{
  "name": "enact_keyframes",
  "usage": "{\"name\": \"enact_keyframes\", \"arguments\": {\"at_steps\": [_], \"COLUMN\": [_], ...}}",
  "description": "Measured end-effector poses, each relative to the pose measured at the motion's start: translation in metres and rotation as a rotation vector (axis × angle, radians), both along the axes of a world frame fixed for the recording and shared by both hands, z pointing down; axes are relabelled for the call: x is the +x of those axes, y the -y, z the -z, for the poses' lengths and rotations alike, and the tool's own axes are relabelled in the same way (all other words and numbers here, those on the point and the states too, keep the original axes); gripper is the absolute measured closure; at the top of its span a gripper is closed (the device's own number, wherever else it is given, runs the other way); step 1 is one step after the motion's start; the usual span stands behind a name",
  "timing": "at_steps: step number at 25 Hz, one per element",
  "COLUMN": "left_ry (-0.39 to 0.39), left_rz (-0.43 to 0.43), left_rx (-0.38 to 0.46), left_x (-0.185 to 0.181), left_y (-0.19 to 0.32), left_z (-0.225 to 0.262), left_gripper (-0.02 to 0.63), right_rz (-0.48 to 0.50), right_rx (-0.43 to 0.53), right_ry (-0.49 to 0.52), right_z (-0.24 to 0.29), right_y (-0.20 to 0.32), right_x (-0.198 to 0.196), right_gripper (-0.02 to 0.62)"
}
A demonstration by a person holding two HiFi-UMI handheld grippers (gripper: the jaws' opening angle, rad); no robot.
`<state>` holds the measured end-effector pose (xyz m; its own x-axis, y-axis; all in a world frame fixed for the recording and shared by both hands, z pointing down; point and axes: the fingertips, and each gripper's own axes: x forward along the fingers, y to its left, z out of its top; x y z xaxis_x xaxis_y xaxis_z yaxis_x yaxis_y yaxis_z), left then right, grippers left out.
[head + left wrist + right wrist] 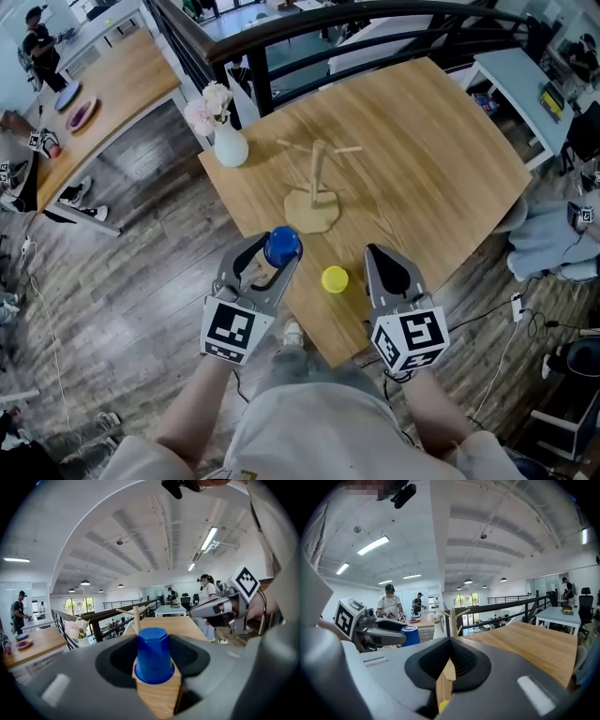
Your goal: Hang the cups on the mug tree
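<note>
A blue cup (282,247) sits upside down between the jaws of my left gripper (274,253) at the table's near left edge. In the left gripper view the blue cup (153,656) fills the gap, and the jaws stand wide and close against its sides. A wooden mug tree (319,183) stands mid-table, its pegs bare. A yellow cup (335,279) rests on the table just left of my right gripper (379,255), which is shut and holds nothing. In the right gripper view a sliver of the yellow cup (443,706) shows below the closed jaws.
A white vase with pink flowers (228,141) stands at the table's left corner, behind the mug tree (136,616). A black railing (309,37) runs past the far side. The wooden table (441,150) ends close to my body. People work at other tables.
</note>
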<state>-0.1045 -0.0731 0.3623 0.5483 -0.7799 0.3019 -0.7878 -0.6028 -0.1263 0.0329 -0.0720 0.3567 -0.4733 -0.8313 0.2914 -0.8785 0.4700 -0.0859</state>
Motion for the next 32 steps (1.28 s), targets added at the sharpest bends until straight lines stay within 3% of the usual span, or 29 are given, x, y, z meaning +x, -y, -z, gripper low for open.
{"name": "enact_keyframes", "arguments": {"at_steps": [16, 25, 32], "left_ry": [-0.012, -0.037, -0.011], "left_rz": [-0.037, -0.011, -0.016], "left_rx": [0.076, 0.046, 0.019], "left_x": [0.019, 0.009, 0.002], "left_y": [0.057, 0.093, 0.116], "left_z": [0.034, 0.028, 0.003], "left_gripper": [0.400, 0.400, 0.400], "right_rz": [-0.032, -0.045, -0.043], "right_rx": [0.053, 0.024, -0.009], "right_ry": [0.029, 0.025, 0.018], "right_z": [0.026, 0.016, -0.005], "right_y": [0.030, 0.058, 0.079], "right_x": [0.008, 0.012, 0.007], "right_gripper": [0.598, 0.598, 0.598]}}
